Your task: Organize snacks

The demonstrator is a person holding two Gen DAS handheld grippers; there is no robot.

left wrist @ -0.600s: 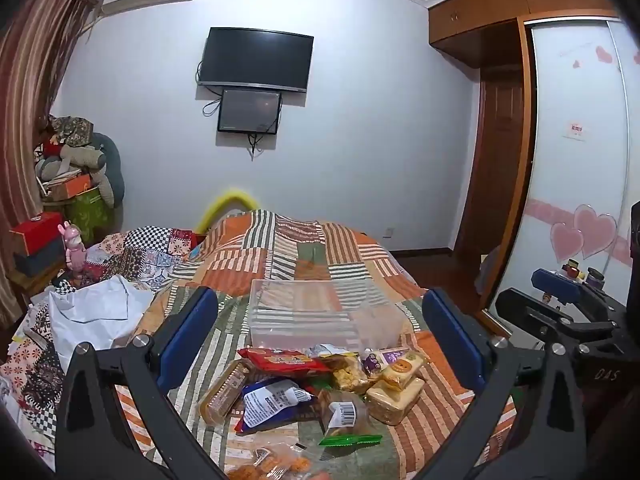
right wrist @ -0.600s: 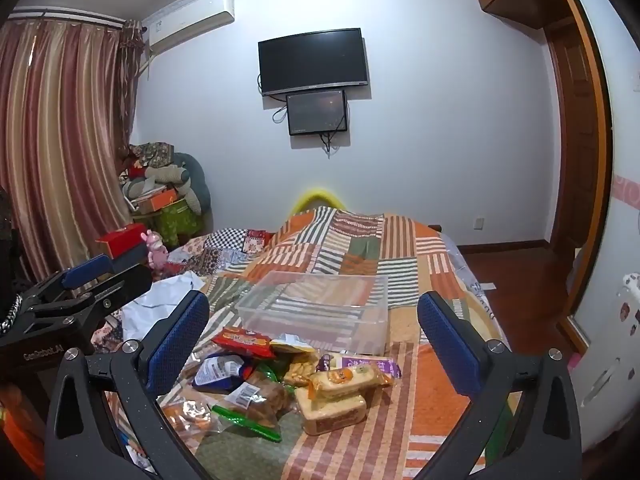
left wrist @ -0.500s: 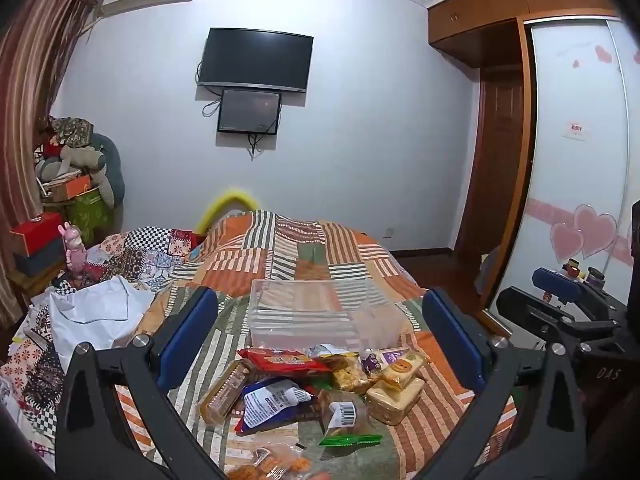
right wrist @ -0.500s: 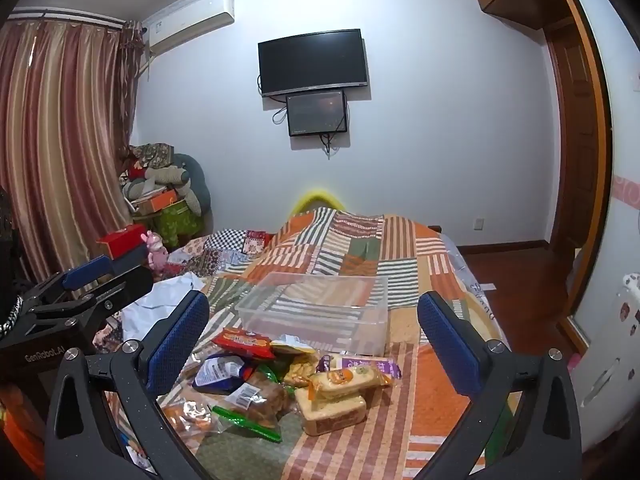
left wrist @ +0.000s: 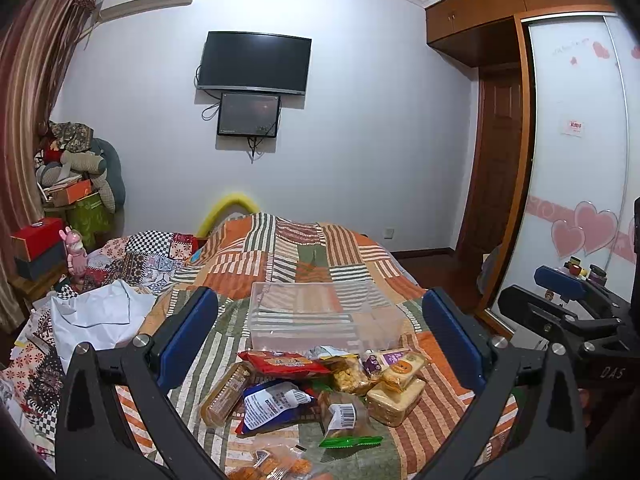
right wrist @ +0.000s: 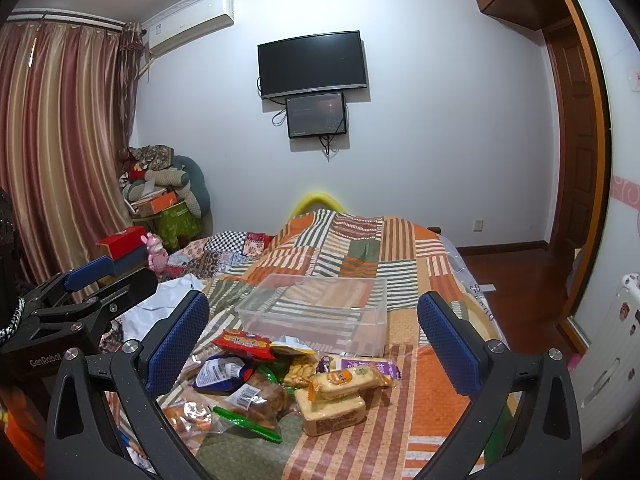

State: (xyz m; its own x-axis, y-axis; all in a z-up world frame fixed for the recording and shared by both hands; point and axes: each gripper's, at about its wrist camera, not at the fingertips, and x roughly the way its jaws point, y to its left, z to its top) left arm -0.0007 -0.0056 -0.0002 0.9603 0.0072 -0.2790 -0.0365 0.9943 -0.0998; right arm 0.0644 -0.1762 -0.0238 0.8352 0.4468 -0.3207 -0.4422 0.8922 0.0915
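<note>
A pile of snack packets lies on the striped bedspread: a red packet (left wrist: pixel 282 361), a blue-and-white pouch (left wrist: pixel 273 401), a biscuit sleeve (left wrist: pixel 225 394) and tan cake packs (left wrist: pixel 396 394). Behind them stands an empty clear plastic box (left wrist: pixel 320 318). My left gripper (left wrist: pixel 320 340) is open and empty, held above the pile. My right gripper (right wrist: pixel 312 338) is open and empty too, above the same pile, with the red packet (right wrist: pixel 244 344), cake packs (right wrist: pixel 332 404) and box (right wrist: pixel 316 308) between its fingers. Each gripper shows at the other view's edge.
The bed (left wrist: pixel 304 252) fills the middle. A white garment (left wrist: pixel 100 318) and patterned quilts lie at the left. Boxes and cushions (right wrist: pixel 164 196) are stacked by the curtain. A wardrobe (left wrist: pixel 580 160) and wooden floor are on the right.
</note>
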